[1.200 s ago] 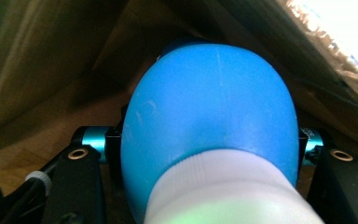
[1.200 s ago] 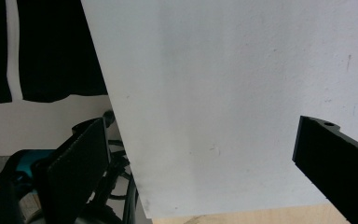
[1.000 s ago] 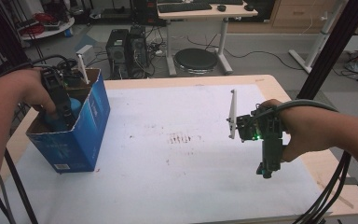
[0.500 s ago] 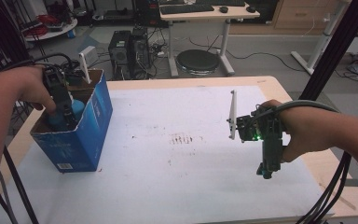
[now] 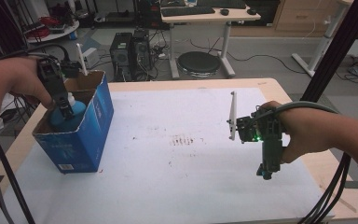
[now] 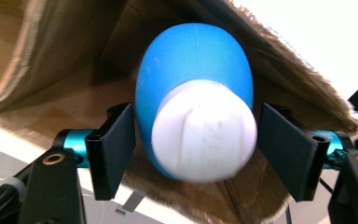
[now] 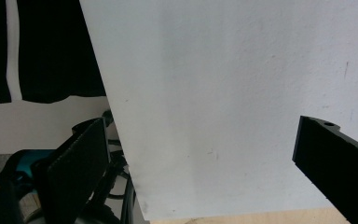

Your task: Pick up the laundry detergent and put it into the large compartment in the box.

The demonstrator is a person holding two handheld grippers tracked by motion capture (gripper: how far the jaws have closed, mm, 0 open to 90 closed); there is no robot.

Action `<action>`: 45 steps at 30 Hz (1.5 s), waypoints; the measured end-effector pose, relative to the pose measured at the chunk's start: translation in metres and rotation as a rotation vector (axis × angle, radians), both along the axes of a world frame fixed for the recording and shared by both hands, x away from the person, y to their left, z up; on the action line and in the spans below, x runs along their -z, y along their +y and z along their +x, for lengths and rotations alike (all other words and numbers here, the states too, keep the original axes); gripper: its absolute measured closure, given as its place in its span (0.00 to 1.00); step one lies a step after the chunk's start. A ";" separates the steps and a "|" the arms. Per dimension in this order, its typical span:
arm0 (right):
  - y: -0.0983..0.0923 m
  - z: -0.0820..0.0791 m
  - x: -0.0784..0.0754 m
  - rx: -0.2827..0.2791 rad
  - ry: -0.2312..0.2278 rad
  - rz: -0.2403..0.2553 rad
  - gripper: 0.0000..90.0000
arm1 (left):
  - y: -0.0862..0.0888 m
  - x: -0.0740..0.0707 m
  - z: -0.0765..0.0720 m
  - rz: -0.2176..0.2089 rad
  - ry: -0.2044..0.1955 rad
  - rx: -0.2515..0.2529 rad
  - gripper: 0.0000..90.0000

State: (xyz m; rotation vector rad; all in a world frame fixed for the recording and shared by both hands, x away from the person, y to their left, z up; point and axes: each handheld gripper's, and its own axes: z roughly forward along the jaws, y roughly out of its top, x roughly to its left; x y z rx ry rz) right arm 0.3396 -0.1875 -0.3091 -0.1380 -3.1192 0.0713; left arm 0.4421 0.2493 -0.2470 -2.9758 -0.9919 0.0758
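A blue bottle [image 5: 76,113] with a white cap [image 6: 204,129] lies inside an open blue cardboard box [image 5: 87,136] at the table's left. My left gripper [image 5: 68,110] hangs over the box mouth, pointing down at the bottle. In the left gripper view this gripper [image 6: 196,113] is open, its jaws standing either side of the cap with small gaps, and the bottle looks blurred. My right gripper [image 5: 265,173] hovers over the white table cover [image 5: 177,186] at the right, pointing toward the near edge. In its own view the right gripper [image 7: 205,126] is open with nothing between the jaws.
Dark smudges [image 5: 182,140] mark the middle of the white cover. Bare wood [image 5: 328,186] shows along the table's right edge, with black cables [image 5: 328,200] trailing there. Beyond the far edge stand computer towers [image 5: 130,51], a stool [image 5: 199,63] and a desk [image 5: 205,14].
My left gripper has risen a little from the box and its jaws stand apart from the bottle, which stays inside. The right hand has not moved.
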 end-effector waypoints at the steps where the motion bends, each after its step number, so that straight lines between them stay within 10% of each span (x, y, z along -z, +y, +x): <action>1: 0.000 -0.001 -0.001 0.010 0.001 -0.004 0.03 | 0.000 -0.003 -0.001 -0.004 0.001 0.002 0.27; 21: 0.000 -0.002 -0.006 0.010 -0.002 -0.005 0.03 | -0.030 -0.052 -0.017 -0.016 -0.073 0.131 0.12; 45: 0.003 0.000 -0.014 0.003 -0.010 -0.006 0.03 | -0.122 -0.031 -0.027 -0.043 -0.023 0.421 0.02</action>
